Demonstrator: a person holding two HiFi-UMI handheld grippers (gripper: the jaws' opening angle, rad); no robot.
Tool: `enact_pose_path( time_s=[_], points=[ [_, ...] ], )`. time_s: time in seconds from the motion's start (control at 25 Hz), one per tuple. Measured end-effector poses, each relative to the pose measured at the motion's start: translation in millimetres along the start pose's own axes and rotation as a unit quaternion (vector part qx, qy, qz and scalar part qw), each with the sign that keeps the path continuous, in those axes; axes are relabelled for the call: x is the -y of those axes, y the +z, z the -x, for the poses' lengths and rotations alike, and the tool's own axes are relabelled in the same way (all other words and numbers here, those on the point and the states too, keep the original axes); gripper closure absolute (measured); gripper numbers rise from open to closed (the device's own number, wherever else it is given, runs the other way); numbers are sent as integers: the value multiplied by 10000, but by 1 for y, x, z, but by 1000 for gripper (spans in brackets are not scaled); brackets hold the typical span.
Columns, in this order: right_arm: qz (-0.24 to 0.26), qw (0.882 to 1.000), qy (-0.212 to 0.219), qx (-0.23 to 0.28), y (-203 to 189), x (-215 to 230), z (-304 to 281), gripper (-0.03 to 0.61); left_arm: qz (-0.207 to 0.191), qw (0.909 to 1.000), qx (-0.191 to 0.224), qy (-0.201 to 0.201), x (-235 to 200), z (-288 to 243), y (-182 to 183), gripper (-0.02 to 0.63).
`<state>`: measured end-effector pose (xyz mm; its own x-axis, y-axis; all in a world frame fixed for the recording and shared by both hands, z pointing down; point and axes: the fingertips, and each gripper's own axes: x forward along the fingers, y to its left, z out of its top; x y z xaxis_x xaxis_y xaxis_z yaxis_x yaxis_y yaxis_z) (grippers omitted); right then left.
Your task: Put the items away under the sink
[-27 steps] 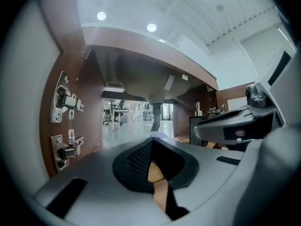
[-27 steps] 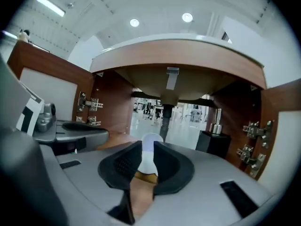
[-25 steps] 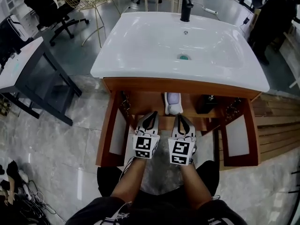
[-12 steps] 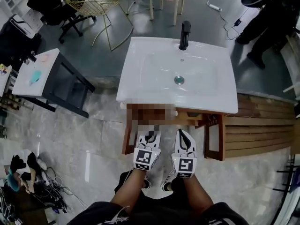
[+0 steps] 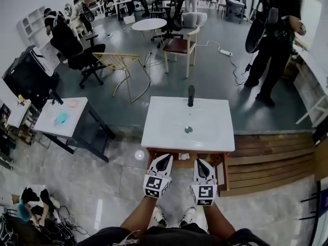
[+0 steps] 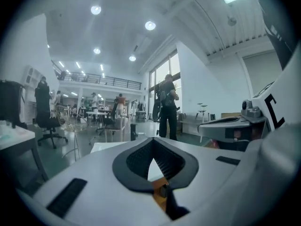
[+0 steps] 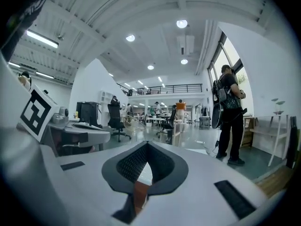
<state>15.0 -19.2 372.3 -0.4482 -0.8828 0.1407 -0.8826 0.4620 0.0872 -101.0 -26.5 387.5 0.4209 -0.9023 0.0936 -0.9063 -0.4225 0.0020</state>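
The white sink (image 5: pixel 169 132) with its black faucet (image 5: pixel 190 95) stands in front of and below me in the head view. The wooden cabinet (image 5: pixel 222 164) under it has its doors open, and a small pale item (image 5: pixel 183 157) shows at its front edge. My left gripper (image 5: pixel 163 162) and right gripper (image 5: pixel 199 164) are held side by side, level, above the cabinet front. Both are shut with nothing in them. In the left gripper view the left gripper (image 6: pixel 153 142) has its tips together, and so does the right gripper (image 7: pixel 146 145) in the right gripper view. Both look out across the room.
A black table with a white top (image 5: pixel 61 118) stands to the left, with a gold wire chair (image 5: pixel 120 63) and a wooden chair (image 5: pixel 179 45) beyond the sink. A person (image 5: pixel 274 40) stands at the back right. Wooden decking (image 5: pixel 266 163) lies right of the cabinet. Cables and clutter (image 5: pixel 31 209) are on the floor at the lower left.
Both grippers and the head camera have risen a long way. The sink and cabinet now look small and far below. Both grippers stayed shut and side by side.
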Motion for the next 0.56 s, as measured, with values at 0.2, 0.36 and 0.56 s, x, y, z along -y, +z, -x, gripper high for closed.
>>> enact_pose_path(
  time_s=[0.2,0.36,0.56],
  points=[
    [-82,9999,-149,-8,16,16,17,555,-179,9991,317,-208,13,-1,40,615],
    [40,9996,-292,20,20,31,28,555,-259,9986,304,-344,20,5,42,615],
    [-189,9994,-286,-32,13,42,26,555,-364,9984,171,-397,26,0,37,615]
  ],
)
